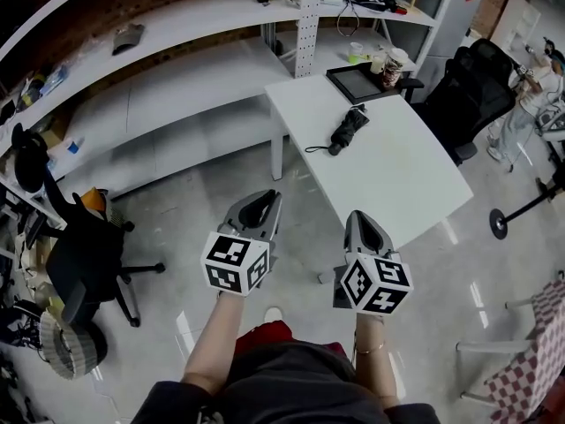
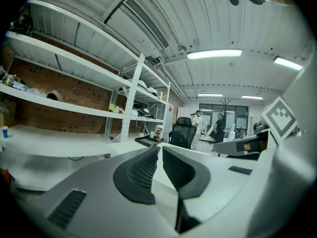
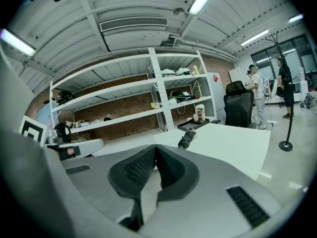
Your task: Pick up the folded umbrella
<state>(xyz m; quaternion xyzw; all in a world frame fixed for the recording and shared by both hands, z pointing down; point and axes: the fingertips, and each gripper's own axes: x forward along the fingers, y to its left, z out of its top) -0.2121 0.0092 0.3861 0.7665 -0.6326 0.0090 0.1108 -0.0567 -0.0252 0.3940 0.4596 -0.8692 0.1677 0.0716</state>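
Observation:
A black folded umbrella (image 1: 347,130) lies on the white table (image 1: 397,179), its wrist strap trailing toward the table's left edge. It also shows small and far off in the right gripper view, as the umbrella (image 3: 187,138) on the tabletop. Both grippers hover over the floor short of the table's near edge. My left gripper (image 1: 263,203) is shut with nothing between its tips; in its own view the left gripper (image 2: 159,148) points toward the table's corner. My right gripper (image 1: 361,221) is shut and empty too, and the right gripper (image 3: 155,148) aims just left of the umbrella.
A black tray (image 1: 360,83) and cups (image 1: 388,67) sit at the table's far end. Black office chairs stand right of the table (image 1: 468,95) and at the left (image 1: 84,254). Long white shelves (image 1: 177,25) run behind. People (image 2: 198,125) stand far off.

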